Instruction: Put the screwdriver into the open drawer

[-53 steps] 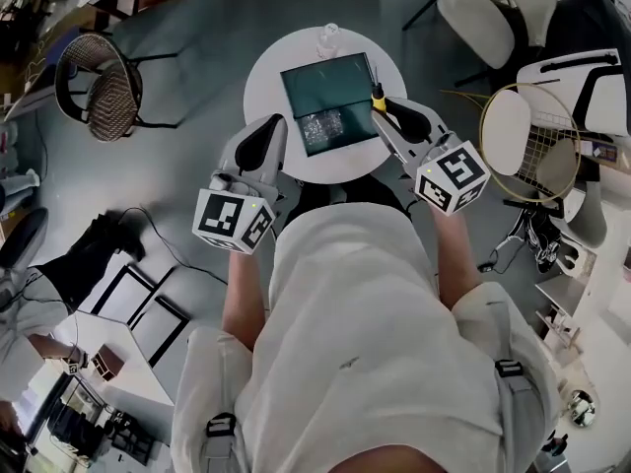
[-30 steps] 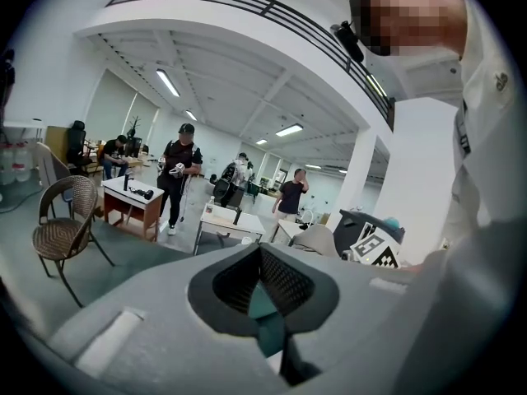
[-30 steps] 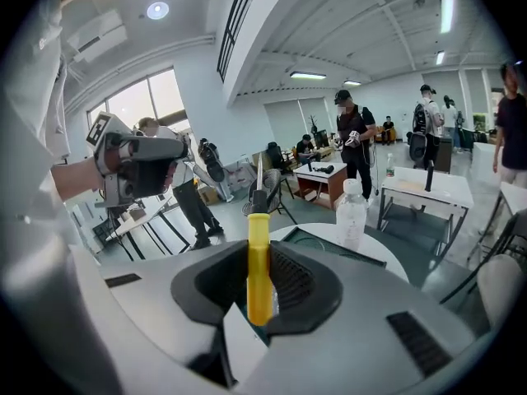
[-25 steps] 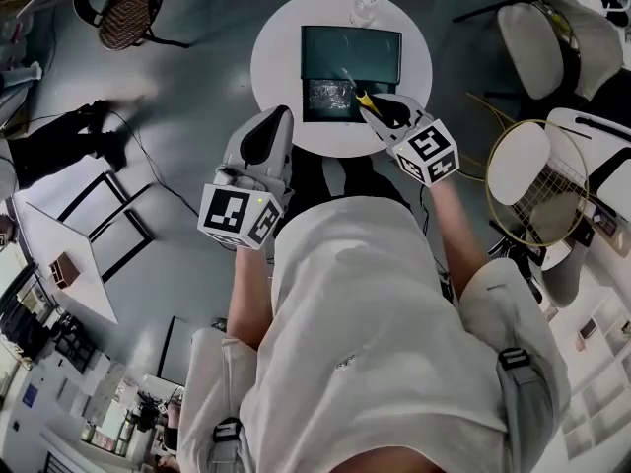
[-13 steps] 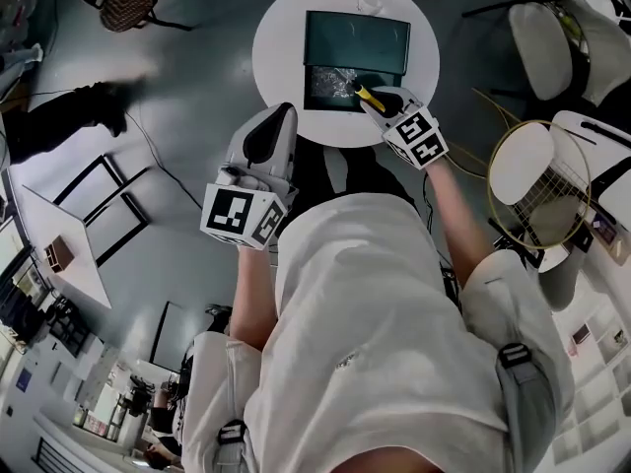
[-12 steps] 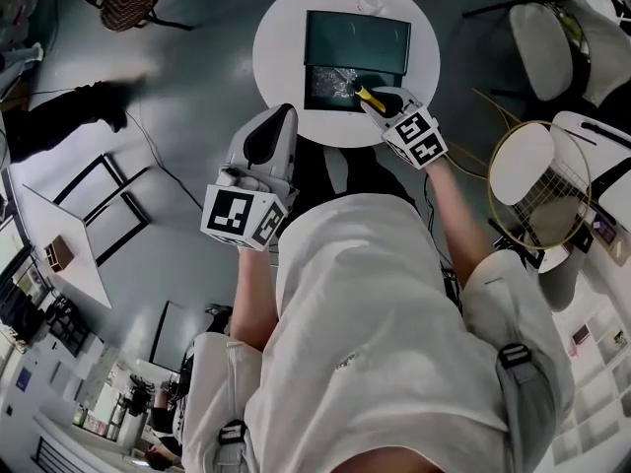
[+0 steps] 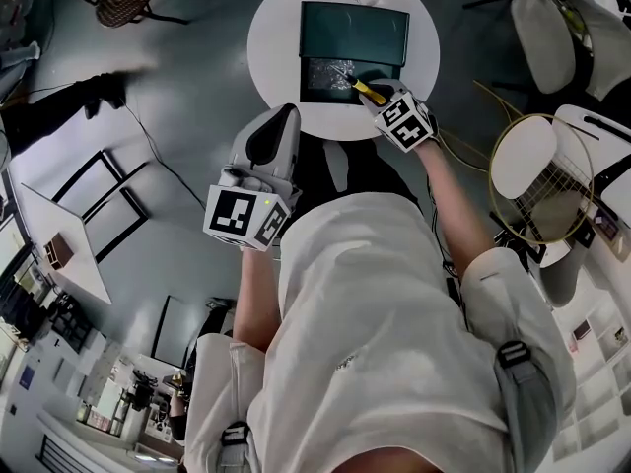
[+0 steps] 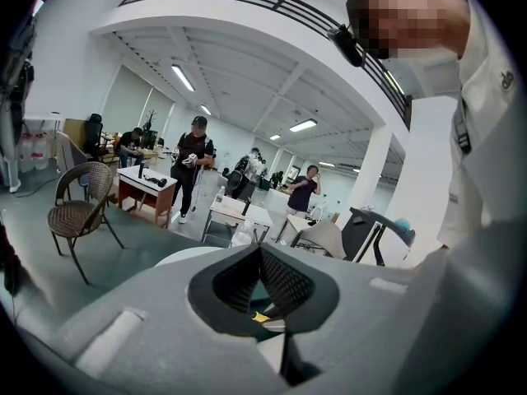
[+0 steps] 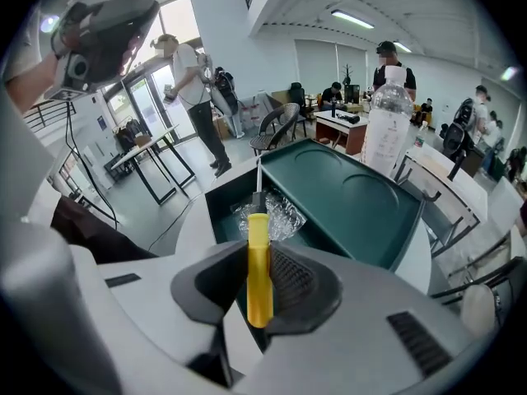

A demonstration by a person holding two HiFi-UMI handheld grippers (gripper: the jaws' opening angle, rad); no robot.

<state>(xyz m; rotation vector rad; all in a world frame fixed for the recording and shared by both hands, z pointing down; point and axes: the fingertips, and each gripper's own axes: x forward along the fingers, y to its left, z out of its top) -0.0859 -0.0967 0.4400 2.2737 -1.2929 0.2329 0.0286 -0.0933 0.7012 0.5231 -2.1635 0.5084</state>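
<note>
Right now the right gripper (image 9: 260,280) squeezes the yellow handle of the screwdriver (image 9: 258,257). Its thin tip points at the open drawer (image 9: 221,204), maybe just above the crinkly plastic (image 9: 280,212) inside. The drawer sticks out of a green box (image 9: 354,192) on a round white table (image 7: 271,37). The left gripper (image 8: 262,257), jaws together and empty, hangs near the table's edge.

Grey floor (image 7: 192,77), wicker chair (image 8: 78,212), white desks (image 8: 239,214), strip lights (image 8: 183,78) o/head.
</note>
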